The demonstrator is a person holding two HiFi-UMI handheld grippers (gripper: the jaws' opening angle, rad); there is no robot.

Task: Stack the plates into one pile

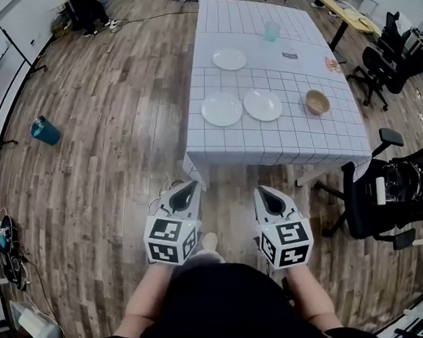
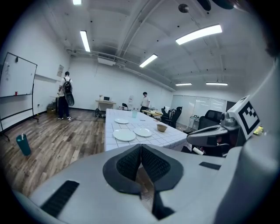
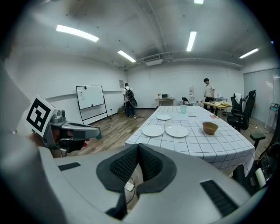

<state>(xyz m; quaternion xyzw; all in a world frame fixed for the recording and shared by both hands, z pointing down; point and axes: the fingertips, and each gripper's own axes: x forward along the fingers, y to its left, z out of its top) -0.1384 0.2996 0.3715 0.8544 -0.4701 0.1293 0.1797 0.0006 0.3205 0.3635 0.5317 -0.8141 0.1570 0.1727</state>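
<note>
Three white plates lie apart on a table with a white grid cloth (image 1: 272, 144): a near-left plate (image 1: 222, 109), a near-right plate (image 1: 263, 105) and a far plate (image 1: 229, 59). They also show as the near-left plate (image 2: 124, 135), near-right plate (image 2: 142, 131) and far plate (image 2: 121, 121), and again as the near-left plate (image 3: 152, 131), near-right plate (image 3: 176, 131) and far plate (image 3: 163, 117). My left gripper (image 1: 186, 191) and right gripper (image 1: 271, 198) hang over the wooden floor, short of the table's near edge. Both are shut and hold nothing.
A tan bowl (image 1: 317, 102) and a pale green cup (image 1: 272, 31) stand on the table. Black office chairs (image 1: 386, 194) are at the right. A teal bottle (image 1: 44, 130) stands on the floor at the left. Two people (image 2: 65, 94) stand far across the room, near a whiteboard (image 3: 90, 97).
</note>
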